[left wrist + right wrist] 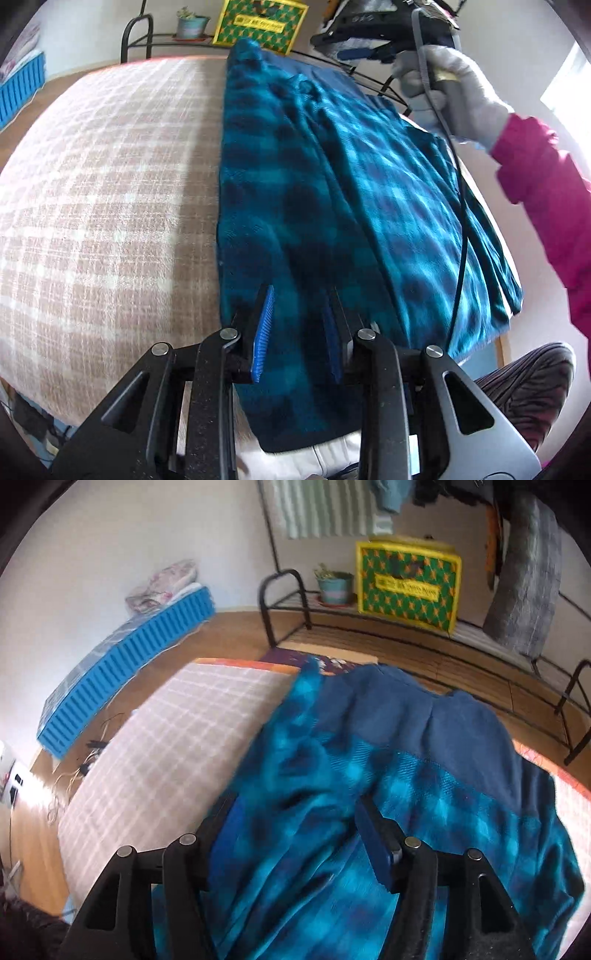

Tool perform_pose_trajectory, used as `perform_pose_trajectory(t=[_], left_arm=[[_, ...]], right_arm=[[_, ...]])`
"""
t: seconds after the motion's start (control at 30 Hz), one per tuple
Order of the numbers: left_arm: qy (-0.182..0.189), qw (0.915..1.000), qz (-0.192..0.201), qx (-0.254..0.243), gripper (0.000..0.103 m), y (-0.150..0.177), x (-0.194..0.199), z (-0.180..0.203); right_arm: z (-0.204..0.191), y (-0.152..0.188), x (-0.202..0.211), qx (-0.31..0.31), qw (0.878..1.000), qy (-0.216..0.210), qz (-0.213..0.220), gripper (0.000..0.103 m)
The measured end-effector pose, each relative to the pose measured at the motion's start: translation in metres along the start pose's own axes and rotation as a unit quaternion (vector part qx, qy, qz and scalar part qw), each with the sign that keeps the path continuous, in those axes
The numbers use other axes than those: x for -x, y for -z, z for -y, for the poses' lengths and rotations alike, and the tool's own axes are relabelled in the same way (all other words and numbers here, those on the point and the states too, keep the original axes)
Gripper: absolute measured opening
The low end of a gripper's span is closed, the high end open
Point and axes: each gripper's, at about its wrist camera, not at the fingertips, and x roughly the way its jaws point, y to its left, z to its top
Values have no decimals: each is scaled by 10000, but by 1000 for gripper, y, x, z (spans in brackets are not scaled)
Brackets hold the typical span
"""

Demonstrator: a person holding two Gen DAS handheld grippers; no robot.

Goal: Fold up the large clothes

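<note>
A teal and dark blue plaid garment (332, 184) lies folded into a long strip on a pink checked blanket (110, 184). Its near end hangs off the edge toward me. My left gripper (300, 291) is over that near end, its blue pads close together with plaid cloth filling the gap. A grey-gloved hand (443, 92) in a magenta sleeve holds the right gripper over the far end. In the right wrist view the right gripper (299, 808) stands open over bunched plaid cloth (406, 794), next to the navy lining (424, 709). Its pads do not press the cloth.
Beyond the blanket (184, 738) a black metal rack (280, 602) carries a plant pot (334, 585) and a yellow and green box (406, 579). A blue ribbed pad (129, 653) and loose cables (85, 760) lie on the wooden floor at left. A knee (524, 387) is at the near right.
</note>
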Motion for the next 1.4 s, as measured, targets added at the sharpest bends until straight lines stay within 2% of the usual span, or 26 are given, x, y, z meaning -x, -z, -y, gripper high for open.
perform_pose_trajectory(t=[0.17, 0.2, 0.23, 0.27, 0.3, 0.33, 0.43, 0.47, 0.5, 0.53, 0.57, 0.6, 0.63, 0.7, 0.8, 0.9, 0.97, 1.07, 1.13, 1.2, 1.37, 1.4], left_arm=[[-13, 9996, -211, 195, 26, -3, -18, -9], [-10, 9995, -226, 202, 26, -3, -21, -8], [-11, 9996, -229, 191, 26, -3, -22, -8], [-20, 9996, -226, 165, 26, -4, -24, -7], [-35, 9997, -218, 145, 26, -5, -26, -6], [-47, 9996, -220, 143, 26, -6, -28, -5], [-77, 9997, -210, 137, 26, -6, -30, -2], [-93, 9997, -205, 109, 26, -5, -31, -1], [-106, 9997, -211, 86, 26, -5, -31, 0], [-109, 9997, -216, 89, 26, -6, -31, 0], [-105, 9997, -216, 102, 26, -6, -31, 1], [-93, 9996, -222, 125, 26, -7, -31, 0], [-85, 9996, -224, 145, 26, -7, -31, 0], [-86, 9996, -217, 151, 26, -7, -31, 0], [-108, 9997, -208, 122, 26, -7, -33, 3], [-109, 9996, -221, 121, 26, -7, -35, 3], [-109, 9996, -224, 113, 26, -8, -35, 2], [-128, 9996, -228, 61, 26, -8, -35, 3], [-147, 9996, -221, 32, 26, -8, -35, 5], [-164, 9996, -211, 22, 26, -7, -35, 5], [-177, 9996, -200, 1, 30, -5, -34, 9], [-173, 9996, -202, 0, 30, -5, -34, 10]], right_arm=[[38, -10, -62, -616, 9969, -384, -303, 64], [40, -9, -71, -621, 9959, -515, -406, 55], [39, -10, -77, -611, 9946, -650, -522, 28], [37, -8, -84, -580, 9928, -805, -673, 17], [33, -6, -86, -495, 9938, -682, -727, 8], [30, -5, -84, -408, 9954, -504, -704, 6], [33, 1, -72, -424, 9981, -157, -423, 4], [40, 5, -76, -568, 9970, 57, -516, 4], [43, 10, -86, -596, 9952, 158, -762, 4], [42, 12, -87, -515, 9954, 186, -788, 5], [38, 10, -82, -405, 9963, 286, -702, 11], [35, 6, -74, -326, 9968, 404, -601, 29], [31, 2, -65, -248, 9974, 515, -449, 41], [17, -9, -47, 15, 9987, 507, -97, 39], [-10, -29, -38, 383, 9990, -99, 188, 29], [-36, -50, -55, 669, 9959, -551, 265, 27], [-45, -61, -79, 685, 9951, -689, 156, 27], [-31, -68, -114, 534, 9984, -197, -70, 23], [-15, -60, -131, 161, 9993, 248, -225, 18], [10, -47, -148, -130, 9966, 673, -463, 21], [28, -49, -121, -412, 9989, 81, -200, 23], [29, -51, -114, -399, 9992, 36, -96, 29]])
